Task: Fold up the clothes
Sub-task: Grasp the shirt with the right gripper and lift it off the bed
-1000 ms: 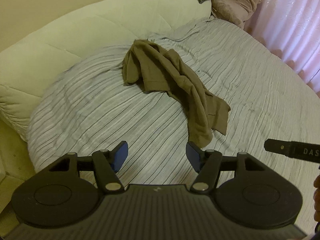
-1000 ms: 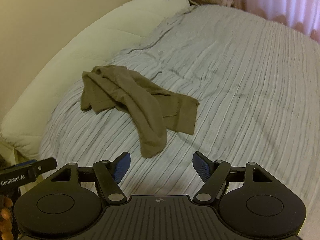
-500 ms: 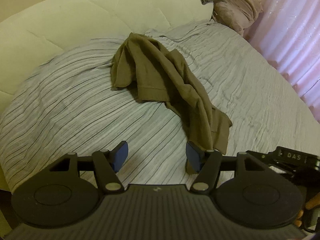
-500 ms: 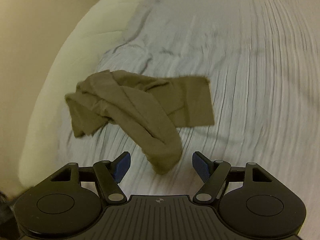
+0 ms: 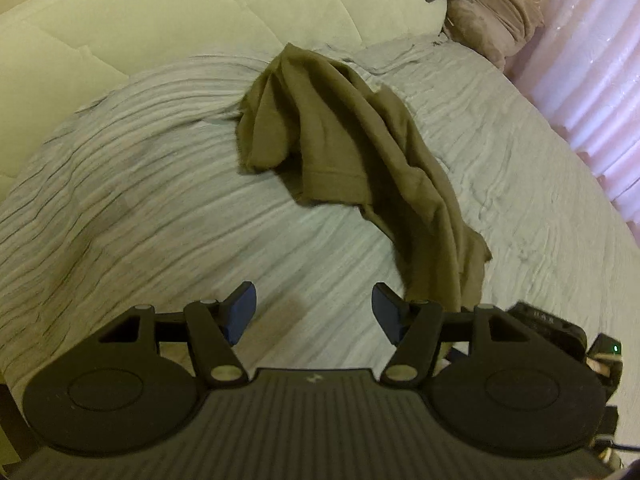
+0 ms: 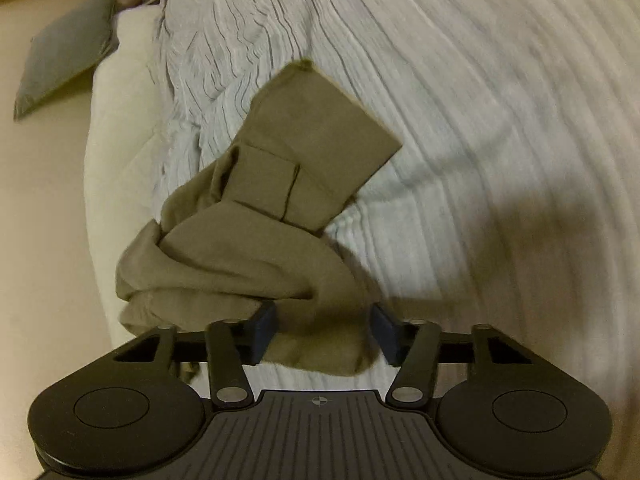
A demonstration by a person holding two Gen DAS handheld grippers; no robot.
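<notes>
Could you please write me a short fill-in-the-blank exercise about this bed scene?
1. The crumpled garment is ____ in colour.
2. It lies on a grey ____ bedspread.
3. One end of the garment sits between the open fingers of the ____ gripper.
4. The left gripper has its jaws ____, with nothing between them.

Missing words: olive-brown; striped; right; open

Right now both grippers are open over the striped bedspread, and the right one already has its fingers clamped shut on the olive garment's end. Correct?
Not quite. The right gripper is open: in the right wrist view its blue pads stand wide apart on either side of the olive garment. The left gripper is open too, over the striped bedspread.
</notes>
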